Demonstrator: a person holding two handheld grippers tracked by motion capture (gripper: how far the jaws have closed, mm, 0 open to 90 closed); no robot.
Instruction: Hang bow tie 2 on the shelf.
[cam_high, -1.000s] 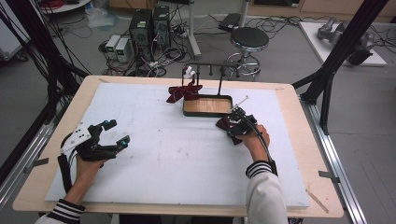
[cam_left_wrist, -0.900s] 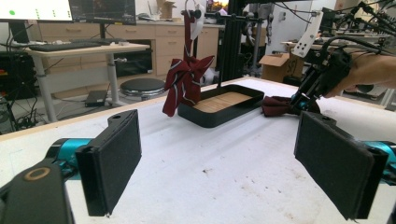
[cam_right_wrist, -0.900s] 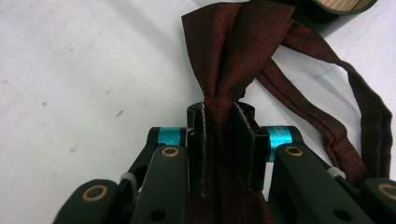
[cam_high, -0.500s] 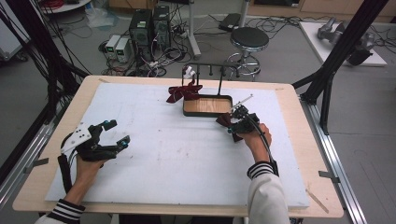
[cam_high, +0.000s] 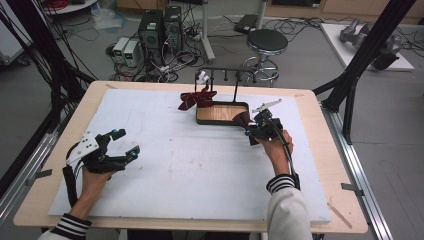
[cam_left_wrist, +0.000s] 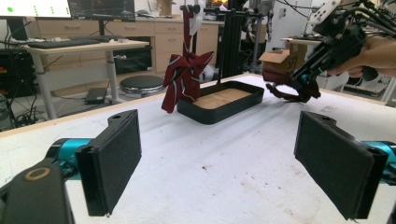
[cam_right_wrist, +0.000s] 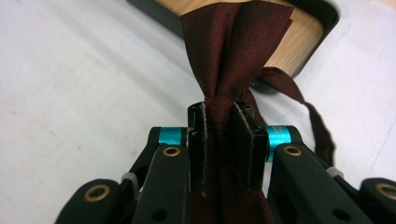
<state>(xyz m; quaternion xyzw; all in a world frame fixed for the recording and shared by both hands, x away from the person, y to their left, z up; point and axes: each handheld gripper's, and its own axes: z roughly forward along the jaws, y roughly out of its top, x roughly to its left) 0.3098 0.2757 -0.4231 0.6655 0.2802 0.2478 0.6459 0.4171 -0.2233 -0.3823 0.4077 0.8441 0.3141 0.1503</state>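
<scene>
A dark red bow tie (cam_right_wrist: 233, 60) is pinched between the closed jaws of the right gripper (cam_high: 256, 129), held right at the near right corner of the black wooden-bottomed tray (cam_high: 220, 113), which sits toward the far edge of the desk (cam_high: 165, 165) around the middle. A thin strap can be seen trailing off the tie to one side. A second, striped red bow tie (cam_left_wrist: 184, 77) is hung on the black stand (cam_high: 225, 80) over the tray's far left corner. The left gripper (cam_high: 117, 145) is held wide open with nothing in it, near the desk's left edge, well apart from the tray.
</scene>
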